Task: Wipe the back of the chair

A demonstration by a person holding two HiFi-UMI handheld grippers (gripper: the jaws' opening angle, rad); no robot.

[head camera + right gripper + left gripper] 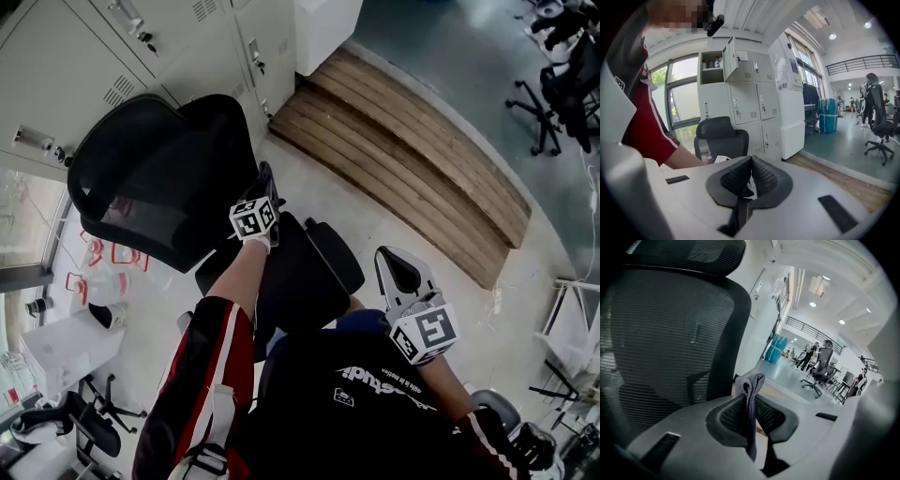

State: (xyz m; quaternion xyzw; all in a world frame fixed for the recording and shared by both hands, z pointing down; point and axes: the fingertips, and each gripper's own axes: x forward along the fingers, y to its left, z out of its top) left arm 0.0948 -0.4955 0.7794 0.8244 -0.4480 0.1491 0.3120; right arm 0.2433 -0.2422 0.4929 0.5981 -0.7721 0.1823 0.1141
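A black mesh office chair (159, 178) stands by the lockers, its seat (300, 272) toward me. In the head view my left gripper (265, 183) sits at the right edge of the backrest. In the left gripper view it (750, 397) is shut on a grey cloth (750, 420) that sticks up between the jaws and hangs down. The mesh backrest (661, 348) and headrest (689, 254) fill the left, very close. My right gripper (398, 267) is held to the right of the seat, away from the chair. Its jaws (751, 161) are shut with nothing in them; the chair (721, 140) shows beyond.
Grey lockers (56, 66) stand behind the chair, one door open (730, 58). A low wooden platform (412, 159) runs diagonally to the right. More office chairs (562, 84) and people (808, 355) are farther off. A window and boxes (66, 347) lie to the left.
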